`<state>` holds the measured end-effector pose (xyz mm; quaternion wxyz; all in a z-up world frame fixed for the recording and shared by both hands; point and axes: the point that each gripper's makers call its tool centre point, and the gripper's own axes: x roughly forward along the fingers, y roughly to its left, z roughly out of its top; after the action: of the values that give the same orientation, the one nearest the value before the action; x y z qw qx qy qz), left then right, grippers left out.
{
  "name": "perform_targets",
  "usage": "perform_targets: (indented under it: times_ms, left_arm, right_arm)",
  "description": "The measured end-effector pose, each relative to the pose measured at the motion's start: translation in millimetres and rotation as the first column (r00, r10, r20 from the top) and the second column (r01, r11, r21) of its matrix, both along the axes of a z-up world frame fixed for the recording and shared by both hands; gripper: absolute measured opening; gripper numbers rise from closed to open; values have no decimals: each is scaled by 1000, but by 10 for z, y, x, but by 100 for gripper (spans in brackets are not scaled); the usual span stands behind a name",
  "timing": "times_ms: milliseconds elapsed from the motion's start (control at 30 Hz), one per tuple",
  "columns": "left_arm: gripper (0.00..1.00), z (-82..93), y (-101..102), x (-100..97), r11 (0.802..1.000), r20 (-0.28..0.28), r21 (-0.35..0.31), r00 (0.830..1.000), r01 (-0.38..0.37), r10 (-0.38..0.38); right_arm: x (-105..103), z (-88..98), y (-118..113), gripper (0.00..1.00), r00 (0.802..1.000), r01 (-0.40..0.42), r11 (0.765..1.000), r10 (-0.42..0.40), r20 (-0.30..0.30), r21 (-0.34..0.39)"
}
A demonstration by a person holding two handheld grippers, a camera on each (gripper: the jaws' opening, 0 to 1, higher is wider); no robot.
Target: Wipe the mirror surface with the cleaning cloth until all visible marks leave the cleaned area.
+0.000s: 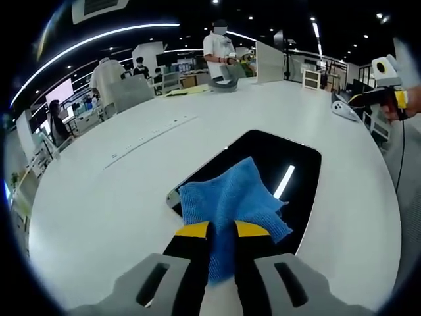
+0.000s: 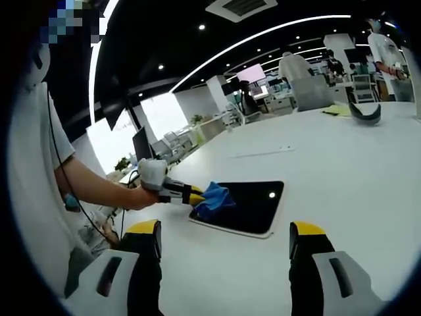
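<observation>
Left tool point(image 1: 222, 229), low centre of the left gripper view, jaws clamped on a blue cloth point(image 1: 230, 201) pressed to the near corner of a dark mirror point(image 1: 299, 164) lying flat on the white worktop point(image 1: 99, 197); right tool point(image 2: 225, 238), jaws wide apart, holding nothing, hovering well apart from the mirror.

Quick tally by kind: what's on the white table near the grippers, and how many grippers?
Mirror: 1
Blue cleaning cloth: 1, held by the left gripper over the mirror's near end
Grippers: 2, left gripper plus right gripper, which is open and holds nothing
Total: 4
</observation>
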<state>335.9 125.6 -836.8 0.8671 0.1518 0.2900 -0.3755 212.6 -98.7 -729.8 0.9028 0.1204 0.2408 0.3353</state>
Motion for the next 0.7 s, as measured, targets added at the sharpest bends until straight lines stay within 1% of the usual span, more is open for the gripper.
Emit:
perform_targets:
  times_ms: [133,233,433,700]
  left_arm:
    - [5,-7,-29,-14,1000,-10,-1,1000,6,-6]
    - [5,-10,-26,-11,1000,-20,-8,1000,-9,9]
    - [5,-14,-46,-34,1000,-36,-17,999,-14,13]
    - [5,-10,-119,-86,1000,-49,-30,999,0,-1]
  right_arm:
    - [6,-1,-8,79,1000,2,1000,-2,1,2]
    - [12,11,-4,78,1000,1,1000,-1,4,4]
    - [23,15,-7,78,1000,4,1000,-4,7,10]
    - [10,8,-6,78,1000,5,1000,-5,5,15]
